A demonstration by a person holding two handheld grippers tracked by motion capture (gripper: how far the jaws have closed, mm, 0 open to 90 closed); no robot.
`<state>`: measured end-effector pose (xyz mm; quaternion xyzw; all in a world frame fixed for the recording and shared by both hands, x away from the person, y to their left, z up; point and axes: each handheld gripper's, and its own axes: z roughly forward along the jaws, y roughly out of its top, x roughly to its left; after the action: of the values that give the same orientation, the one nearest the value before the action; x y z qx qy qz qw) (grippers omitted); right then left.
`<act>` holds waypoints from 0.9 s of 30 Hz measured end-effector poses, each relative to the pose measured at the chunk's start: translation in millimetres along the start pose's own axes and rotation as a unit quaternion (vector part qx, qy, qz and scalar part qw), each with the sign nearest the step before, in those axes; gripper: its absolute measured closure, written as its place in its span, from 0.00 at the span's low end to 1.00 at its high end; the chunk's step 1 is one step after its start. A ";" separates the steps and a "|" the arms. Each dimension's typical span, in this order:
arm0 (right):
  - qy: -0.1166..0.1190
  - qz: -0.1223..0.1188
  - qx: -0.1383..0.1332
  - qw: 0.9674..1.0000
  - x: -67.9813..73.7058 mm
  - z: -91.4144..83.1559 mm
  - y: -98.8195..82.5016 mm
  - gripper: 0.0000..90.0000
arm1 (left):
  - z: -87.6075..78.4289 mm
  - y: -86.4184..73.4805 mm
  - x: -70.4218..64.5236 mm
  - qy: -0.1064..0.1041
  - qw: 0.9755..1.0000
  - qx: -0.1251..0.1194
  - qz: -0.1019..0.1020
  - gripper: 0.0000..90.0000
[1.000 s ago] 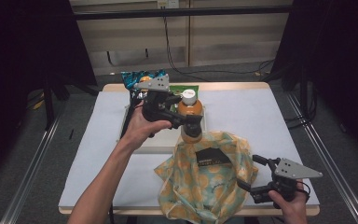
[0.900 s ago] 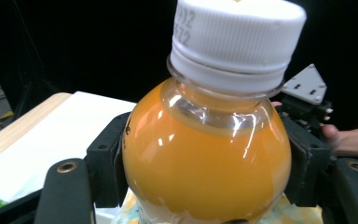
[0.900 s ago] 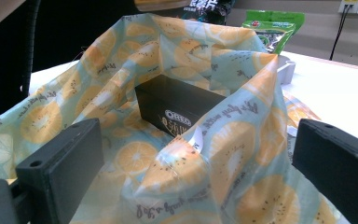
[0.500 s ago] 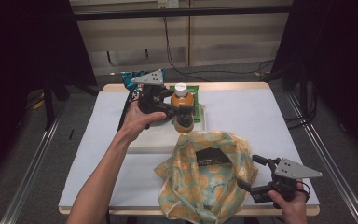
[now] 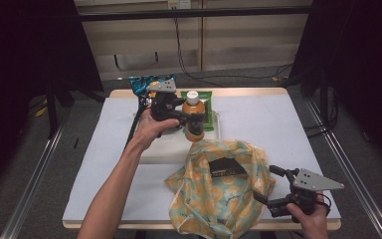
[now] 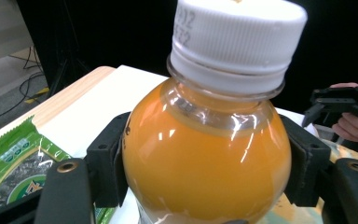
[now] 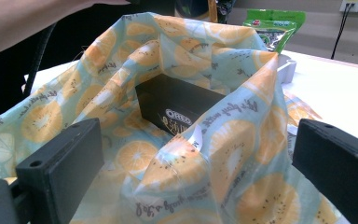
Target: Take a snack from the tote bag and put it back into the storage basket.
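**Desk:** What am I looking at, biggest thing first?

**Operator:** I'm watching a white-covered rectangular table with a pale wooden edge point(image 5: 104, 164). On its near side an open fabric bag printed with orange slices on pale blue-green point(image 5: 219, 196) is lying crumpled, and a black cardboard biscuit box point(image 7: 179, 109) is sitting inside it. Behind the bag, a shallow white tray point(image 5: 161, 149) is resting on the cloth, with a green foil snack packet point(image 5: 208, 107) at its far end and a blue crinkled packet point(image 5: 142, 83) just beyond that.

**Desk:** And the grippers?

**Operator:** I'm seeing the left gripper point(image 5: 189, 117) clamping a small clear plastic bottle of orange juice with a white screw cap point(image 6: 207, 154), one black pad pressing each side of its shoulder. The bottle is hanging upright above the tray, just behind the bag's far rim. The right gripper point(image 5: 268, 186) is sitting at the bag's near right edge; its jaws are standing wide, with a raised fold of the fabric between them, untouched by either pad.
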<state>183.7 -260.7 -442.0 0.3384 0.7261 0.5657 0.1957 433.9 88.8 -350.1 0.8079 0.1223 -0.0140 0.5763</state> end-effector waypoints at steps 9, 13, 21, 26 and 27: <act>0.004 -0.001 0.001 1.000 -0.6 0.5 -0.2 0.01 | 13.0 -22.2 13.0 0.014 0.999 0.029 -0.013 0.34; 0.003 -0.002 0.002 1.000 0.0 0.8 -0.3 0.01 | 18.7 -31.7 20.8 0.015 0.999 0.033 -0.025 0.34; 0.004 -0.002 0.002 1.000 -0.7 0.7 -0.5 0.01 | 31.2 -46.8 25.7 0.021 0.998 0.049 -0.031 0.34; 0.003 0.000 0.001 1.000 -0.5 1.0 -0.6 0.01 | 35.1 -56.1 29.2 0.024 0.997 0.060 -0.032 0.34; 0.004 -0.002 0.002 1.000 -0.9 1.0 -0.7 0.01 | 36.0 -57.5 29.0 0.023 0.997 0.057 -0.036 0.34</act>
<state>184.8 -260.7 -443.0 0.3353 0.7284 0.5653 0.1934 454.0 78.0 -420.3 0.8347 0.1634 -0.0234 0.5254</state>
